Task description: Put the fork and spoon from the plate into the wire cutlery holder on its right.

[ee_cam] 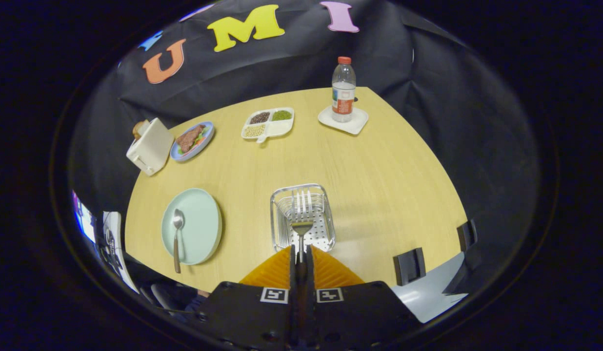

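Fisheye cam on tool [301,253], high over table [379,185] (near edge), facing fwd/down toward booth wall.

The fork's [301,214] handle is disappearing between the fingers of the gripper [301,253], which are pressing on it from both sides, so only its head and neck are showing over the wire cutlery holder [277,219]. At ten o'clock from the holder, the toaster [150,146] is hiding part of whatever is poking from its top.
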The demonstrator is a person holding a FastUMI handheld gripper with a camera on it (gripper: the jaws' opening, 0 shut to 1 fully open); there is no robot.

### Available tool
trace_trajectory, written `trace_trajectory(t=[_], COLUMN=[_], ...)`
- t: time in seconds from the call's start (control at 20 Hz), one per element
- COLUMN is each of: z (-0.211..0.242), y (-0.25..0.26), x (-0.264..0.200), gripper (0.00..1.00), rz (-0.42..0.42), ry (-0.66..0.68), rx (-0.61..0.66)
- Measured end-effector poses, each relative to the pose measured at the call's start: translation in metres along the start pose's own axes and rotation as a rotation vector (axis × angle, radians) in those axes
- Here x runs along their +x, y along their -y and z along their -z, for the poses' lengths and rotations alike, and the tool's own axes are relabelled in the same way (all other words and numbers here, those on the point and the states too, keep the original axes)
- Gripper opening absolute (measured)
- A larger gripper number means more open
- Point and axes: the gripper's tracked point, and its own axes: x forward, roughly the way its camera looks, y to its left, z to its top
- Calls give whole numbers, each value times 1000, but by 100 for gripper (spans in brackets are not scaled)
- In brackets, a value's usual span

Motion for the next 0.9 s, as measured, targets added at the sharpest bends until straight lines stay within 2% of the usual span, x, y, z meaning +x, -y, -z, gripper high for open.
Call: trace_trajectory(t=[0.2,0.3,0.35,0.4,0.5,0.55,0.6,0.85,0.9], z=[-13,-19,-21,-23,-21,-22,-23,-20,-18], y=[2,-1,-2,-4,-14,-17,-24,-59,-69], x=[-7,-12,-13,-15,-20,-21,-23,-25,-25], gripper=[5,18,35,37,45,54,56,92,91], rz=[-8,-3,3,5,2,3,-4,-12,-18], ry=[35,69,84,93,98,103,108,114,110], rx=[-14,-23,-25,-29,-44,-48,-49,-80,-87])
